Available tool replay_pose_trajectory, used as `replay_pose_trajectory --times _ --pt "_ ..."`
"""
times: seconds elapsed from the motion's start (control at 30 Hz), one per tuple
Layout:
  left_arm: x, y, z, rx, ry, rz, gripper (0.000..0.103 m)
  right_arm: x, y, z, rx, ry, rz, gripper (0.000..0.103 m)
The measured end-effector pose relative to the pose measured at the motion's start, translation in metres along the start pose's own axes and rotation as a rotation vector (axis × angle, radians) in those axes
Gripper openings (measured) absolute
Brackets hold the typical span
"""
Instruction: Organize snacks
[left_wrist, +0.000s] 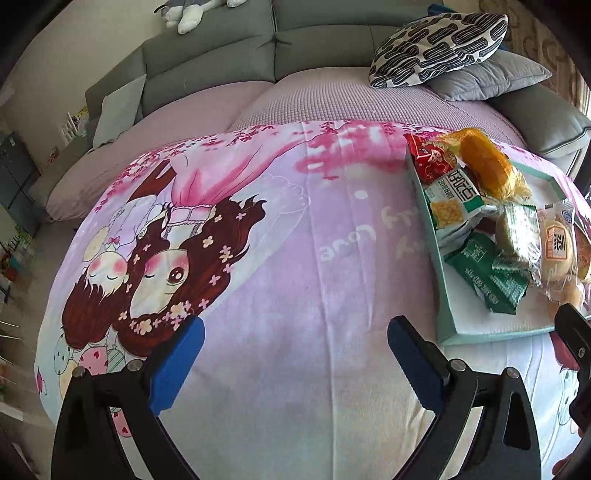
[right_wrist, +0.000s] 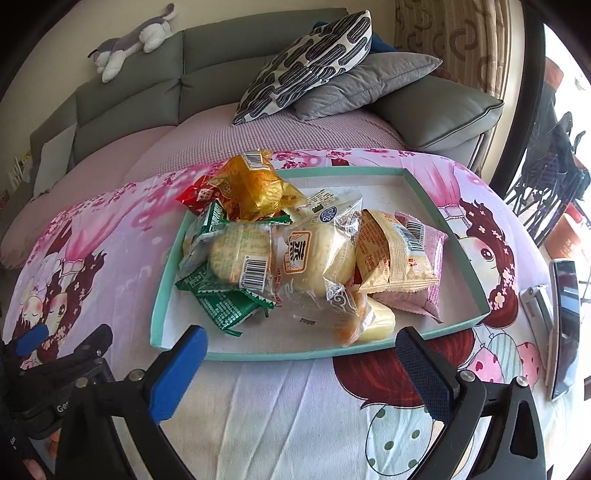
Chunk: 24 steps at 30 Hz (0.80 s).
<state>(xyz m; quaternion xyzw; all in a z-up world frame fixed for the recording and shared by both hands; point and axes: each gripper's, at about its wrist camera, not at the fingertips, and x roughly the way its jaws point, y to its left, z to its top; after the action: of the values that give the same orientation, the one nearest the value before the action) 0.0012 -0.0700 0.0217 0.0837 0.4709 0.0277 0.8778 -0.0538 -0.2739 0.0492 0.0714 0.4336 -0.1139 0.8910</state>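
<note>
A teal-rimmed tray (right_wrist: 424, 184) lies on a pink cartoon blanket (right_wrist: 295, 406), piled with wrapped snacks: an orange-gold pack (right_wrist: 258, 184), a red pack (right_wrist: 194, 195), green packs (right_wrist: 221, 302), a round cracker pack (right_wrist: 240, 254), a clear bun pack (right_wrist: 314, 258), and tan (right_wrist: 391, 254) and pink (right_wrist: 432, 251) packs. My right gripper (right_wrist: 301, 345) is open and empty just before the tray's near rim. My left gripper (left_wrist: 295, 339) is open and empty over bare blanket (left_wrist: 277, 277), left of the tray (left_wrist: 443, 295). The right gripper's finger (left_wrist: 576, 332) shows at the left view's right edge.
A grey sofa (right_wrist: 221, 74) with a patterned pillow (right_wrist: 306, 62), a grey cushion (right_wrist: 362, 85) and a plush toy (right_wrist: 133, 40) stands behind. A phone (right_wrist: 565, 325) lies on the blanket right of the tray. The left gripper shows at lower left of the right wrist view (right_wrist: 66, 350).
</note>
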Motion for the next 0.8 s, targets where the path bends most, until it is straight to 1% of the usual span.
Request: replay_pose_trajectory --times 0.1,0.27,0.43,0.53,0.63,0.73,0.8 --pt "-0.004 0.003 -0.007 0.018 -0.008 0.026 0.099 -0.004 0.002 -0.008 -0.010 0.003 0.009 0.103" --pt "-0.011 0.006 -0.015 0.034 -0.015 -0.005 0.099 -0.007 0.002 -0.021 -0.023 0.021 -0.002 0.103" --pt "-0.013 0.005 -0.022 0.051 -0.012 -0.021 0.099 -0.005 0.001 -0.031 -0.035 0.035 -0.007 0.103" --pt "-0.012 0.006 -0.026 0.049 -0.006 -0.042 0.099 -0.005 0.001 -0.030 -0.031 0.026 -0.010 0.103" --pt "-0.013 0.008 -0.027 0.042 -0.014 -0.057 0.099 -0.005 0.002 -0.030 -0.031 0.018 0.002 0.103" --pt "-0.010 0.011 -0.027 0.027 -0.023 -0.071 0.099 -0.003 0.004 -0.030 -0.037 0.019 -0.009 0.103" --pt "-0.006 0.013 -0.027 0.019 -0.013 -0.075 0.099 -0.001 0.005 -0.029 -0.040 0.019 -0.010 0.103"
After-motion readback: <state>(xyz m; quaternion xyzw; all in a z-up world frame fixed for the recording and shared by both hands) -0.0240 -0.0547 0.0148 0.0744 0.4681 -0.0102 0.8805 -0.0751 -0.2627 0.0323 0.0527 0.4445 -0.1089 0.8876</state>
